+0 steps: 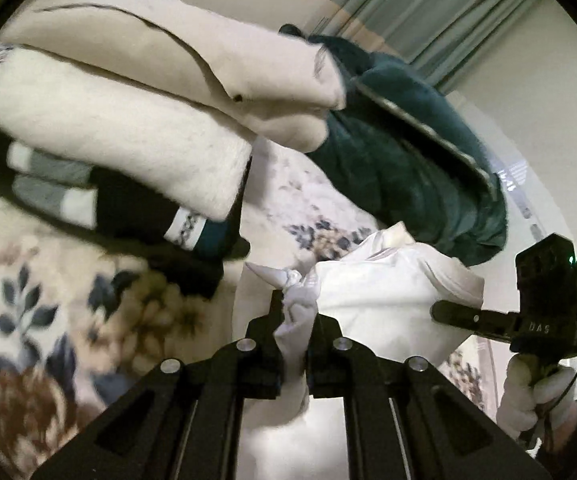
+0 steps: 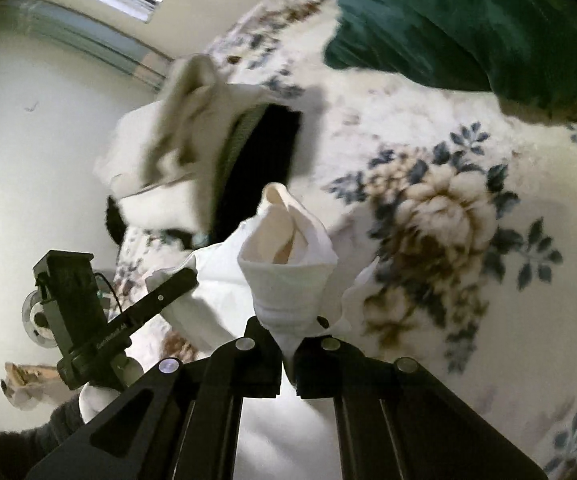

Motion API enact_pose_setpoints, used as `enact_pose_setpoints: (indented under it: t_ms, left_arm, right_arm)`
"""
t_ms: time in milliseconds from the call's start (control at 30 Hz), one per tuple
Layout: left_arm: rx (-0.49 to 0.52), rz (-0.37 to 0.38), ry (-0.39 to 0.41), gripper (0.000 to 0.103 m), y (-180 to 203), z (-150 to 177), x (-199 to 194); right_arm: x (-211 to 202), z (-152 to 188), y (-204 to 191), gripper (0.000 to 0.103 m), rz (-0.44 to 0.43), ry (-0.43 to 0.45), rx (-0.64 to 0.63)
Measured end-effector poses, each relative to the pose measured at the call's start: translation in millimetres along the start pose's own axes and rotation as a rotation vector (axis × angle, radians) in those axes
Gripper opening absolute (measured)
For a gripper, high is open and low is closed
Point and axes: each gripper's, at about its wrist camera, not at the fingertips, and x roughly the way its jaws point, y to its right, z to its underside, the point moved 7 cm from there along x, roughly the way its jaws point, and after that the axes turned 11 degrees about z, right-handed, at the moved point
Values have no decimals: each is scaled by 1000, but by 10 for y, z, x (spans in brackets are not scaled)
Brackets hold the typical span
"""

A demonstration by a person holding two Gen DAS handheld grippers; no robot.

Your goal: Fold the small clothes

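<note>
While both grippers, left (image 1: 294, 312) and right (image 2: 288, 334), pinch white cloth (image 1: 392, 292) | light, limp, bunches | grip hems/corners, not middle

Your open room lies on the flowered blanket (image 2: 468, 240): a broad bare stretch of it runs out to the right of the white garment (image 2: 288, 280), where a gripper could pass freely. Beyond the garment the dark green blanket (image 2: 468, 20) is heaped up and closes that side. To the garment's left, the pile of folded clothes (image 1: 120, 140) stands close beside it, leaving only a narrow strip of blanket between them.
</note>
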Motion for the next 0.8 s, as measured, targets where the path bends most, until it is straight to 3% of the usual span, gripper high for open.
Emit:
enact_pose_setpoints:
  t_ms: [200,233,300,333,367,400,433,467,600,733,800]
  left_arm:
    - [-78,20,-45,7,139,636,-358]
    - [-101,31,-76,11,137,788,-362]
    - [-161,6,-150,29,48,1139,-405]
    - [-184,-1,-170,44,13,1282,-455]
    - [-213,-11,-190,51,-52,1451,-530]
    - [-235,-34,-207,51,-115,1595,-605]
    - [-246,-53,-220,51,-152,1685,-663]
    - [-266,-74,-234,51,-213,1774,-734]
    - [-340,-121,-197,51,-337,1748,-893]
    - [-271,-151,-163,51,-255,1303,-680]
    - [-275,-148,-180,51,-263,1160,-497]
  right_arm:
    - [-417,763,-298,4,-23,28,-69]
    - [-436,957,-322,4,-32,8,-79]
    - [-443,1284,-321,6,-41,-36,-91]
    - [-397,1541,-307,15,-30,-90,-105]
    - [-375,1698,-290,24,-25,-122,-112]
    - [-339,1920,-254,47,-16,-166,-115]
    - [-320,2082,-205,64,-1,-191,-114]
    - [-297,2196,-157,67,8,-207,-109]
    - [-335,2545,14,67,-7,-257,-36]
    - [-428,2490,208,67,-22,-167,160]
    - [-416,2403,224,67,14,-120,221]
